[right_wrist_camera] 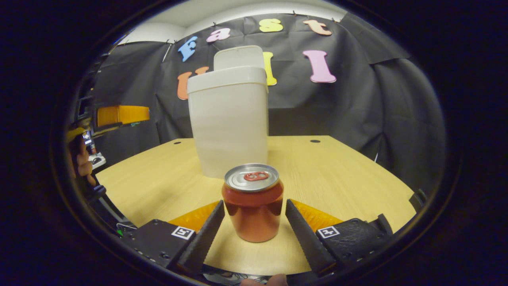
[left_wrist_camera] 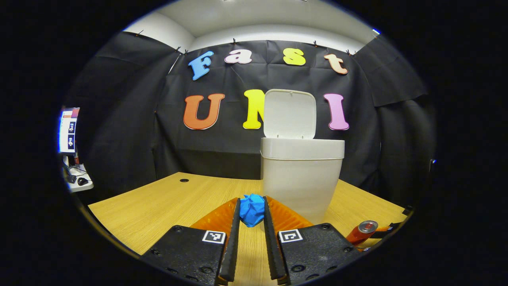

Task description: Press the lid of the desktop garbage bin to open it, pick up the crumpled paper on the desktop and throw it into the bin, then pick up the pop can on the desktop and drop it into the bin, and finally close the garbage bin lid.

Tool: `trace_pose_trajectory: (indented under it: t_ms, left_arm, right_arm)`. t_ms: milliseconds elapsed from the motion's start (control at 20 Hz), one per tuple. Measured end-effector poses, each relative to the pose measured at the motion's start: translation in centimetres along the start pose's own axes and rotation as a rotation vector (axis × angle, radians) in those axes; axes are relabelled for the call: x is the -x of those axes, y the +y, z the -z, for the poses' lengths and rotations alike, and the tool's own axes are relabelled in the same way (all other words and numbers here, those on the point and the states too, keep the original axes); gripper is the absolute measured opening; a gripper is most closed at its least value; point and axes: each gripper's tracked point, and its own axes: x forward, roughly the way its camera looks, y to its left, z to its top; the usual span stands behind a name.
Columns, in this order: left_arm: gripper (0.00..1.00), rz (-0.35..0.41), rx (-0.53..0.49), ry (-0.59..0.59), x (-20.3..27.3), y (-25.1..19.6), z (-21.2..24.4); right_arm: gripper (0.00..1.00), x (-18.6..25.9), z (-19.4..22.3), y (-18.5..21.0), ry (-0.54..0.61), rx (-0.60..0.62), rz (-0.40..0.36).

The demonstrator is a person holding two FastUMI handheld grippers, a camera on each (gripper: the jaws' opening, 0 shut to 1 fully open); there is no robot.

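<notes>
In the left gripper view, the left gripper (left_wrist_camera: 251,212) is clamped on the crumpled paper (left_wrist_camera: 252,209): the blue wad sits between the two fingertips, both pressing on its sides, raised above the table (left_wrist_camera: 158,202). Just beyond it the garbage bin (left_wrist_camera: 301,174) stands on the table toward the far edge, and its lid (left_wrist_camera: 289,114) is swung up, upright behind the opening. The pop can (left_wrist_camera: 362,231) shows low at the right of this view.

In the right gripper view, the right gripper (right_wrist_camera: 254,216) has its jaws apart, with the pop can (right_wrist_camera: 253,202) standing upright on the table (right_wrist_camera: 341,174) between them. A gap shows on each side of the can, so neither finger touches it. The garbage bin (right_wrist_camera: 230,119) rises right behind the can, its lid (right_wrist_camera: 238,57) up. The left gripper (right_wrist_camera: 119,115) appears at the left edge of this view, up off the table, with the hand (right_wrist_camera: 81,159) that holds it below it.
</notes>
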Motion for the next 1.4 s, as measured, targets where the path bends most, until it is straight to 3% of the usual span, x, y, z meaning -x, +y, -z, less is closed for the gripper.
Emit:
trace_pose_trajectory:
  t_ms: [450, 650, 700, 850, 900, 1400]
  left_arm:
    - [0.34, -0.002, -0.004, -0.060, -0.5, 0.1, -2.8]
    - [0.38, 0.026, 0.011, -0.063, -0.9, -0.7, -3.5]
    - [0.34, 0.032, 0.010, -0.064, -1.1, -0.9, -3.8]
    - [0.31, 0.041, 0.000, -0.087, -1.6, -1.1, -5.2]
    - [0.34, 0.051, 0.005, -0.089, -1.8, -1.5, -5.5]
    - [0.34, 0.125, -0.022, -0.166, -6.1, -4.7, -12.5]
  right_arm:
    - [0.96, -0.9, 1.6, -0.5, 0.079, -0.024, 0.013]
    - [0.88, -1.1, 1.9, -0.4, 0.097, -0.019, 0.009]
    - [0.84, -0.9, 1.9, -0.4, 0.098, -0.015, 0.008]
    - [0.82, -0.6, 0.8, -0.5, 0.069, -0.011, -0.001]
    - [0.81, -0.3, 0.3, -0.5, 0.054, -0.014, -0.006]
    - [0.81, -0.1, -3.7, -1.4, -0.027, -0.007, -0.028]
